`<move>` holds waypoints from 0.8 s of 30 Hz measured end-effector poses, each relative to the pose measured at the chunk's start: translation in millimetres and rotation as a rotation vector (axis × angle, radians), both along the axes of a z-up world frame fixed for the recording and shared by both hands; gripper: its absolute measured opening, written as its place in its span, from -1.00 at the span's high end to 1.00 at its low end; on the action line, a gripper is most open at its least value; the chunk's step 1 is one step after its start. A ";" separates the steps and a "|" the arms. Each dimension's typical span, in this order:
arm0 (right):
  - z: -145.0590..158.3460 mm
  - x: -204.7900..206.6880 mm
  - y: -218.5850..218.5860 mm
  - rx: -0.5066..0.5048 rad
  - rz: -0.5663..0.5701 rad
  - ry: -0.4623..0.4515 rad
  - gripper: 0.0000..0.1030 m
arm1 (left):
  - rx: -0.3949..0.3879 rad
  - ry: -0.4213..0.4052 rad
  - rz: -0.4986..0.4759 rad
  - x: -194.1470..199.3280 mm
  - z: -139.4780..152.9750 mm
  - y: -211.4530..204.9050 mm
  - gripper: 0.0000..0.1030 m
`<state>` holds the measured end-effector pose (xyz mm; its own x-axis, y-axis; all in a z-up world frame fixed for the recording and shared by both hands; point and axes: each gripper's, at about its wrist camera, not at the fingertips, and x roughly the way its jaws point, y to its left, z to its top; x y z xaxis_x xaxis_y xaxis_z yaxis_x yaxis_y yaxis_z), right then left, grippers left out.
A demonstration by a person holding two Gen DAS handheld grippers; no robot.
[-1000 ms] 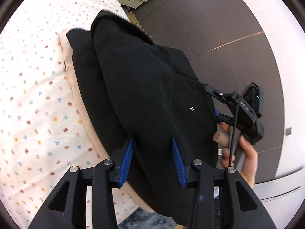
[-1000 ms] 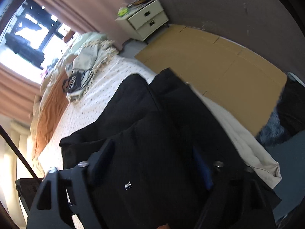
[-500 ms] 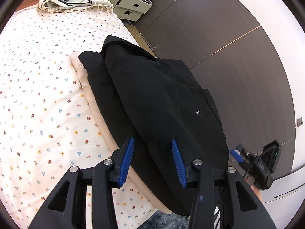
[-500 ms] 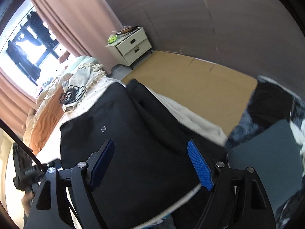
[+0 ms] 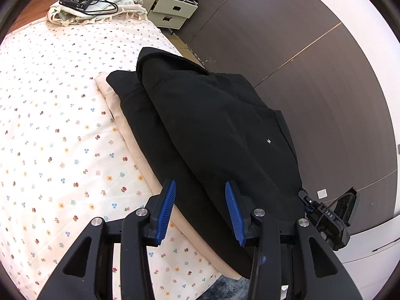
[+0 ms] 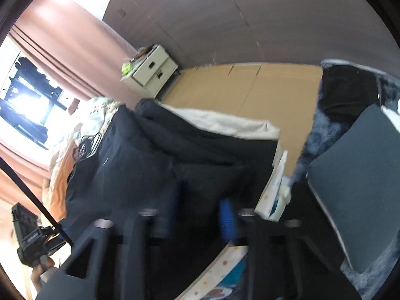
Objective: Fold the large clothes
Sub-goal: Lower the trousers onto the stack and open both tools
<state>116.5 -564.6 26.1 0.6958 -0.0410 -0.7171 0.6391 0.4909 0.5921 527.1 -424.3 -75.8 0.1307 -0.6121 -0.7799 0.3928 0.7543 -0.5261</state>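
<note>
A large black garment [image 5: 212, 130] lies folded lengthwise along the bed's edge, on a cream cloth [image 5: 140, 150] over the floral sheet [image 5: 50, 137]. My left gripper [image 5: 200, 210] hovers open over the garment's near end, its blue pads clear of the fabric. My right gripper [image 5: 306, 201] sits at the garment's near right corner. In the blurred right wrist view, the right gripper [image 6: 200, 210] has its jaws closing with a bunch of the black garment [image 6: 140, 165] between the pads. The left gripper [image 6: 60, 235] and a hand show at lower left.
A white nightstand [image 5: 170, 7] and a pale bundle with black cables [image 5: 87, 2] lie beyond the bed's far end. Dark wall panels [image 5: 312, 75] run along the right. On the floor are cardboard [image 6: 250, 95], a grey cushion [image 6: 355, 187] and a tissue pack [image 6: 275, 192].
The right gripper pulled back from over the garment's middle to its near corner, and its wide jaws narrowed around black fabric. The left view tilted up slightly; its jaws stayed the same.
</note>
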 end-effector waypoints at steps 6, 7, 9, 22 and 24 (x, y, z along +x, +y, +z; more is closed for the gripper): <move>-10.9 2.8 -6.9 0.010 -0.015 -0.013 0.83 | 0.008 -0.059 0.021 6.6 10.7 -5.4 0.18; -12.1 1.9 -9.9 0.019 -0.021 -0.012 0.83 | 0.012 -0.078 0.025 8.9 13.8 -6.3 0.18; -19.4 11.5 -8.7 0.023 -0.029 -0.009 0.83 | 0.008 -0.095 0.031 14.6 19.3 -10.0 0.18; -27.4 28.6 0.4 -0.040 -0.044 0.009 0.83 | 0.102 -0.123 0.061 39.6 -7.6 -40.2 -0.41; -29.7 31.2 2.9 -0.049 -0.048 0.009 0.83 | 0.117 -0.126 0.069 45.5 -13.1 -40.9 -0.46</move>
